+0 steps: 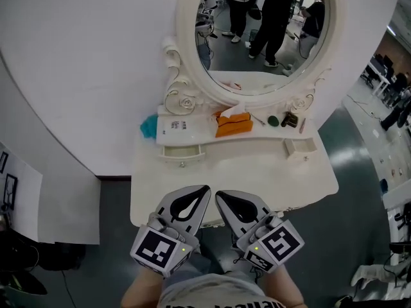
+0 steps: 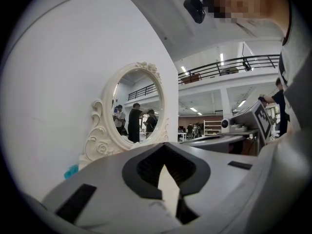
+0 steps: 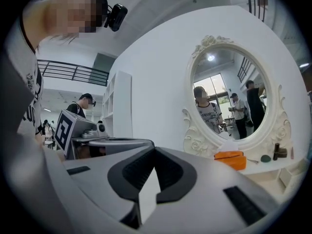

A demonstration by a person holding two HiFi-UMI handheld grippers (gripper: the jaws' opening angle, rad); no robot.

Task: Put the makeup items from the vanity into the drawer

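Two grippers: the left gripper and the right gripper sit side by side over the near edge of the vanity, both pointing level toward the mirror.
Left claw: the jaws meet at the tips, with nothing between them.
Right claw: the jaws are closed tip to tip, also empty.
Vanity: white, with a bare tabletop and a raised shelf along the back, under the oval mirror.
Makeup items: these are grouped on the right part of the shelf, namely a thin stick, a dark round item, a small dark bottle and a slender reddish stick. All lie well apart from both grippers.
Other shelf things: an orange tissue pack is in the middle, with a white box just to its left. A teal object sits at the far left end.
Drawers: the left drawer is pulled out below the white box. The right drawer is pulled out below the small dark bottle. Their contents cannot be made out.
Mirror glass: it reflects people standing in a room.
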